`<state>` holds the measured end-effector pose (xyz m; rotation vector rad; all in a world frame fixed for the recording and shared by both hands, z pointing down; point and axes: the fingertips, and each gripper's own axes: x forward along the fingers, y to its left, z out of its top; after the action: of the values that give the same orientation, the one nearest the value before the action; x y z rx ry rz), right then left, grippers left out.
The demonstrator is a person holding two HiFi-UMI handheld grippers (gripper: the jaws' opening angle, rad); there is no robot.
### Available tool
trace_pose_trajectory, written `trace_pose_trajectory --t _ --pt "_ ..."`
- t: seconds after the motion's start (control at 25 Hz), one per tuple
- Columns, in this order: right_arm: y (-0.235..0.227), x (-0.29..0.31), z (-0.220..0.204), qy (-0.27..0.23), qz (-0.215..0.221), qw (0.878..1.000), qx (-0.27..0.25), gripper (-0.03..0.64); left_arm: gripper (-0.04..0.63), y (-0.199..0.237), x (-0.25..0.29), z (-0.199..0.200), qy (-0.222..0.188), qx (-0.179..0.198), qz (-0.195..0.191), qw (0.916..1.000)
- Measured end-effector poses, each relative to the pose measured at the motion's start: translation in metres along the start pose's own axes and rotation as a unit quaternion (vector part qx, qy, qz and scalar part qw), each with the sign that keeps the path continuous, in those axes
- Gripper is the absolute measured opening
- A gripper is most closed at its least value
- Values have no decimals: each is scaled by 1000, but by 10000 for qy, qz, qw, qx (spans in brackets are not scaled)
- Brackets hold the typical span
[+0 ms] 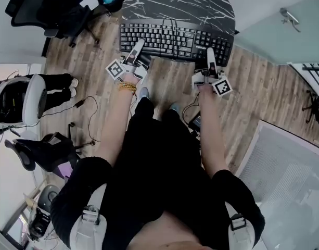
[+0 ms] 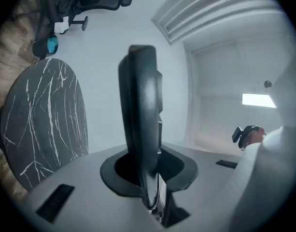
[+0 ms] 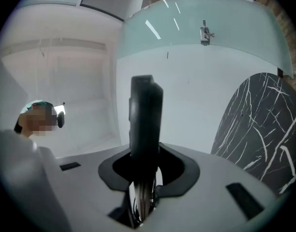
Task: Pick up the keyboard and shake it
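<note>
Both clamped on keyboard (image 1: pixel 175 38), left claw (image 1: pixel 139 46), right claw (image 1: pixel 211 55)

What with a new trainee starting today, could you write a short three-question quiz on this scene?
1. True or false: the keyboard is white.
2. Of the left gripper and the right gripper, which is shut on the keyboard? A) left only B) right only C) both
3. Fill in: the dark marbled table has a ___ top.
Key: 1 false (it is black); 2 C; 3 round.
</note>
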<state>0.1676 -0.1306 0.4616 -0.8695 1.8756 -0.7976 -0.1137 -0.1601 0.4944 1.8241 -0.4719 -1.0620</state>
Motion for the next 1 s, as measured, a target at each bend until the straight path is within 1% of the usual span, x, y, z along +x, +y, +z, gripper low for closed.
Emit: trace_pose_trajectory --t 0.08,0.12,0.2,0.32,0.4,0.48,0.6,0.68,0.76,0.8,0.84,0.88,0.92,1.0 --pt "5 4 6 -201 56 9998 30 98 70 -4 2 -2 -18 -86 -67 9999" --pt "6 6 8 -218 44 9998 2 95 69 -5 3 -4 -21 -106 -80 9999" --pt "4 8 6 -69 -28 9999 -143 94 69 -7 3 -4 -18 -99 -95 9999" --pt "4 8 4 248 -94 9988 -421 104 69 -11 4 -3 105 49 -179 9998" --pt "7 6 6 216 -78 9988 -443 102 71 -15 6 -4 198 172 -250 9993" --pt "10 5 9 71 -61 9993 -355 97 72 -18 8 -6 191 242 -285 9991" --pt "12 6 7 133 -71 9994 -317 95 79 -20 9 -1 -65 448 -199 9988" --pt "12 7 5 288 -68 9990 -338 94 109 -20 5 9 -415 578 -129 9974" --pt "13 7 3 437 -45 9985 -328 95 146 -21 -2 26 -855 567 -175 9946" --pt "12 7 1 512 -44 9981 -328 95 147 -21 -5 33 -982 558 -172 9935" --pt "12 6 0 579 -54 9977 -352 95 141 -19 -6 37 -1007 588 -116 9931" --pt "11 5 -1 621 -68 9973 -387 98 110 -17 -7 38 -954 631 -34 9934" --pt "10 4 0 624 -80 9972 -415 103 110 -16 -8 38 -858 634 16 9943" --pt "10 2 5 568 -69 9974 -437 104 104 -16 -10 35 -618 549 -30 9966"
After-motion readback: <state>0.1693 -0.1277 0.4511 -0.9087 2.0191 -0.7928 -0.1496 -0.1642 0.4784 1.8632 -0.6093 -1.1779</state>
